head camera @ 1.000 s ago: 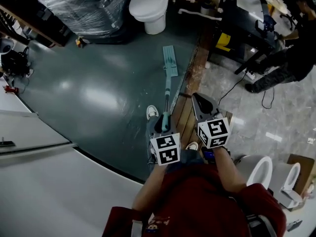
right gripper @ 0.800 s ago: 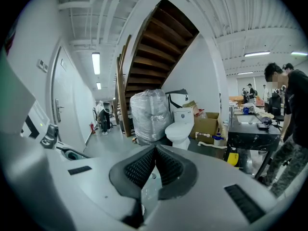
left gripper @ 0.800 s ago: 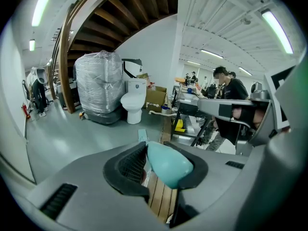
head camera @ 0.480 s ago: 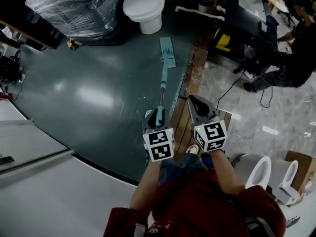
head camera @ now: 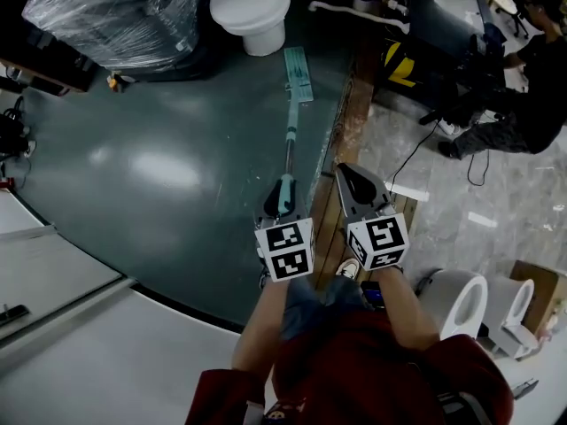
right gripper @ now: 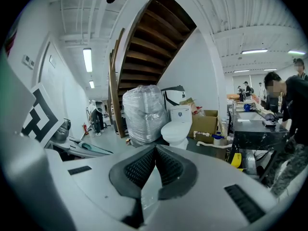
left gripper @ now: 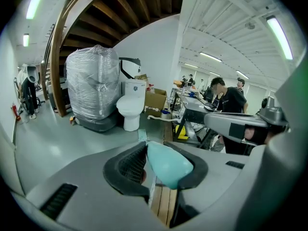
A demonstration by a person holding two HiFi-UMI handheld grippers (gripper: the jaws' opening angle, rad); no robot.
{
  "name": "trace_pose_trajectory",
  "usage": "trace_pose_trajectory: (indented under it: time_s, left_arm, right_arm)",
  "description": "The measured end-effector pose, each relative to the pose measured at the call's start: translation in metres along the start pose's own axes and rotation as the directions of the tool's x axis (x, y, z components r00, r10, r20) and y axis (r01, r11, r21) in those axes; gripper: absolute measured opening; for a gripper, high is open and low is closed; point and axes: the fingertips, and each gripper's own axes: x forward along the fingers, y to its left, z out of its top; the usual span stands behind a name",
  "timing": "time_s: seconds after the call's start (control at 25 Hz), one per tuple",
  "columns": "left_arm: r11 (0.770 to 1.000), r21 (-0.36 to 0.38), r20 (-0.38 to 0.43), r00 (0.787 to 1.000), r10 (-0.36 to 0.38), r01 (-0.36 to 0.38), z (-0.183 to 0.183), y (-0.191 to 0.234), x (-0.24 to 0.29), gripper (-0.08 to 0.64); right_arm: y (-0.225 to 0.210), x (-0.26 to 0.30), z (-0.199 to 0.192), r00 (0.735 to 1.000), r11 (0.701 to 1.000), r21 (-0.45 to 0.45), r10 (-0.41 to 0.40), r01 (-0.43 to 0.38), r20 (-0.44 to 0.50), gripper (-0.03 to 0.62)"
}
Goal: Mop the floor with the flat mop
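Observation:
The flat mop lies out ahead on the dark green floor (head camera: 159, 175). Its pale teal head (head camera: 299, 73) rests just short of a white toilet (head camera: 251, 3), and the pole (head camera: 289, 140) runs back to me. My left gripper (head camera: 284, 195) is shut on the mop's teal handle end (left gripper: 168, 165), which fills the gap between the jaws (left gripper: 161, 158). The mop head (left gripper: 142, 134) shows small beyond the jaws. To the right, over wooden boards, my right gripper (head camera: 348, 177) is shut with nothing in it; its ribbed pads meet (right gripper: 155, 153).
A plastic-wrapped bundle (head camera: 115, 11) stands left of the toilet. Wooden boards (head camera: 341, 131) edge the green floor on the right, with a dark workbench (head camera: 434, 34) and a person (head camera: 523, 87) beyond. Two more toilets (head camera: 461, 304) sit at lower right. White panels (head camera: 80, 326) lie at left.
The mop head has slid forward, closer to the toilet, with the left gripper still holding the handle. Both grippers moved a little ahead together.

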Motion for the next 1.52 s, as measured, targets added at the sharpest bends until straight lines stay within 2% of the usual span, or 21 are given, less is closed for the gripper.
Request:
trace_pose_trajectory:
  time_s: [0.4, 0.84, 1.16, 1.32, 1.52]
  left_arm:
    - [0.999, 0.028, 0.021, 0.999, -0.026, 0.025, 0.038, 0.025, 0.078, 0.127]
    - [0.997, 0.056, 0.037, 0.998, -0.046, 0.044, 0.064, 0.045, 0.147, 0.127]
    - [0.995, 0.084, 0.007, 0.999, -0.053, 0.053, 0.058, 0.046, 0.157, 0.127]
    - [0.998, 0.037, -0.025, 0.998, -0.053, 0.054, 0.045, 0.046, 0.153, 0.127]
    - [0.998, 0.036, -0.030, 0.998, -0.048, 0.049, 0.040, 0.039, 0.141, 0.127]
  right_arm:
    - [-0.033, 0.069, 0.002, 0.997, 0.996, 0.037, -0.077, 0.077, 0.000, 0.017]
    - [-0.065, 0.123, 0.004, 0.990, 0.989, 0.048, -0.141, 0.141, 0.006, 0.017]
    - [-0.071, 0.126, 0.003, 0.986, 0.984, 0.061, -0.169, 0.168, 0.009, 0.017]
    - [-0.068, 0.118, 0.002, 0.985, 0.984, 0.063, -0.169, 0.169, 0.009, 0.017]
    - [-0.070, 0.101, -0.001, 0.984, 0.982, 0.067, -0.176, 0.175, 0.004, 0.017]
